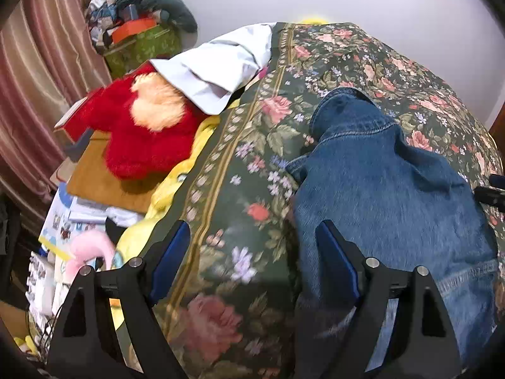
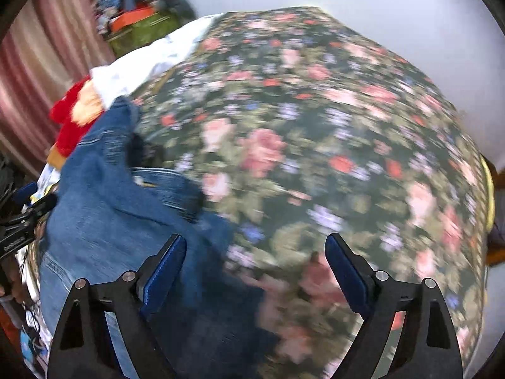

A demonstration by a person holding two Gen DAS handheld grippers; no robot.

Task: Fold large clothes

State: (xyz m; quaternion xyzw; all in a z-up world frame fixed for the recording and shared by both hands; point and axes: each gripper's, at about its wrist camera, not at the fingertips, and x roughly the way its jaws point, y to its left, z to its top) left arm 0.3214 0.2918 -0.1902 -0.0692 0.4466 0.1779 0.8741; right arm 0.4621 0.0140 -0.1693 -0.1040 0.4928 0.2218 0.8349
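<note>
A pair of blue denim jeans (image 1: pixel 385 189) lies on a bed with a dark green floral bedspread (image 1: pixel 252 158). My left gripper (image 1: pixel 252 233) is open above the bedspread, its right finger at the jeans' left edge, holding nothing. In the right wrist view the jeans (image 2: pixel 120 221) lie at the left, partly folded over, and the picture is blurred. My right gripper (image 2: pixel 255 249) is open and empty, its left finger over the denim and its right finger over the floral bedspread (image 2: pixel 347 126).
A red plush toy (image 1: pixel 142 132), a white cloth (image 1: pixel 214 66) and yellow fabric (image 1: pixel 170 189) lie along the bed's left side. Boxes and papers (image 1: pixel 63 221) sit beside the bed. A cluttered green box (image 1: pixel 142 44) and striped curtain (image 1: pixel 38 63) stand behind. The other gripper's tip (image 1: pixel 492 192) shows at right.
</note>
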